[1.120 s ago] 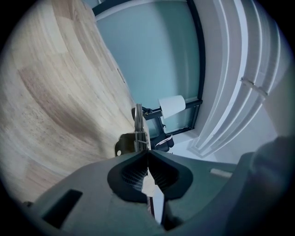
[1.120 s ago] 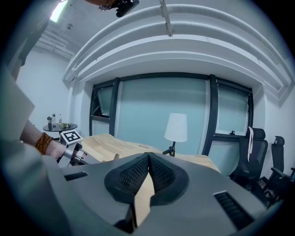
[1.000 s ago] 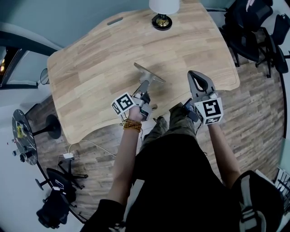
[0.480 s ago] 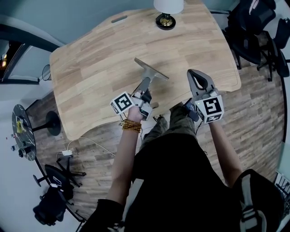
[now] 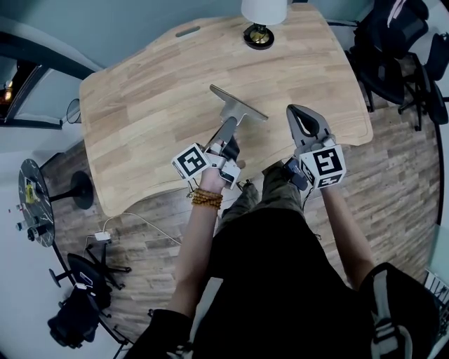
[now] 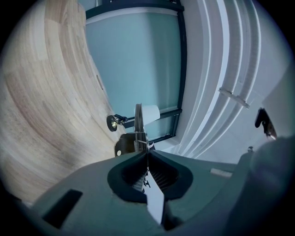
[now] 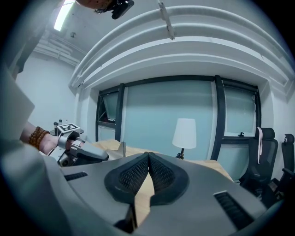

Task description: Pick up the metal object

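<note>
we have the left gripper (image 5: 226,139) clamped on the handle end of the metal object (image 5: 238,111), its two pads pressed together on the thin metal. the flat crossbar end points away from us, toward the far edge of the tabletop (image 5: 140,105). the piece hangs over the middle of the tabletop, nearer its near edge, and we judge it to be just off the wood, though the head view alone does not settle the gap.

in our reading the grasp is made and the lift is in hand. the next move calls for a steady raise with the grip held firm, since the long piece sticks out well past the pads and could swing or slip.

our right gripper (image 5: 297,112) waits over the near right corner, jaws together on nothing, well apart from the piece.

a lamp (image 5: 263,17) stands at the far edge, beyond the crossbar. a small slot (image 5: 187,31) is cut near the far left corner. office chairs (image 5: 396,42) crowd the floor off the right edge. nothing else lies on the wood to block the lift.
</note>
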{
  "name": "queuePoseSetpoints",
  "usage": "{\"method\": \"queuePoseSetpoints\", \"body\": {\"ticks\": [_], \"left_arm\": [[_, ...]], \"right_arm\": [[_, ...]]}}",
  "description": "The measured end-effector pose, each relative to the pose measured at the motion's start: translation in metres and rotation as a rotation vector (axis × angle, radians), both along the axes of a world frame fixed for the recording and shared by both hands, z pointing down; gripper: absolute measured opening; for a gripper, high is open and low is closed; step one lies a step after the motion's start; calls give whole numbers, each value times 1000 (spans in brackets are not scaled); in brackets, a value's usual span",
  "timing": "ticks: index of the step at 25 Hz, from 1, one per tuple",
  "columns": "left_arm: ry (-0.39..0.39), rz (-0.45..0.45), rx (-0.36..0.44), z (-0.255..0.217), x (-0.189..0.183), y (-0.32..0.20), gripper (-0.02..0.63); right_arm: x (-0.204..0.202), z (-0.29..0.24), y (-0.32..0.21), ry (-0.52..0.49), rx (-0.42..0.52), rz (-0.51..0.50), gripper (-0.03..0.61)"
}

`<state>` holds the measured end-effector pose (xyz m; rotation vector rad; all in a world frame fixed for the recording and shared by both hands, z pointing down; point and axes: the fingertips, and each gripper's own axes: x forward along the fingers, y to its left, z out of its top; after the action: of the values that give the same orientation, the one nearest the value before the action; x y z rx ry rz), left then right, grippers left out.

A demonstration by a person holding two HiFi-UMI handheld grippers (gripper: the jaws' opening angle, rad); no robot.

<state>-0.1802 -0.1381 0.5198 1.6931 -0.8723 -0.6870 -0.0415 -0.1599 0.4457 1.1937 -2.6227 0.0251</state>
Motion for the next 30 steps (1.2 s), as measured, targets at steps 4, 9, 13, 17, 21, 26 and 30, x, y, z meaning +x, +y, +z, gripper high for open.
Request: {"method": "queuePoseSetpoints", "body": {"ticks": [4, 9, 13, 17, 21, 26, 30], "left_arm": [[-50, -9, 45, -19, 0, -1, 21], [-142, -17, 102, -41, -4, -1, 21], [-177, -33, 142, -59, -9, -5, 21], [-174, -39, 175, -74, -9, -4, 21], [-186, -46, 199, -84, -11, -3, 21], [-210, -72, 213, -95, -12, -2, 21], [-237, -109, 251, -112, -18, -3, 21]], "right_arm": [[-2, -5, -4, -6, 14, -4, 5], [-4, -14, -6, -18, 31, -6, 5], [-6, -20, -10, -22, 45, -15, 5], [-5, -25, -11, -22, 59, -17, 5], [-9, -29, -13, -26, 69, -24, 5], [-11, -35, -12, -35, 84, -37, 5], [-14, -42, -14, -44, 96, -39, 5]]}}
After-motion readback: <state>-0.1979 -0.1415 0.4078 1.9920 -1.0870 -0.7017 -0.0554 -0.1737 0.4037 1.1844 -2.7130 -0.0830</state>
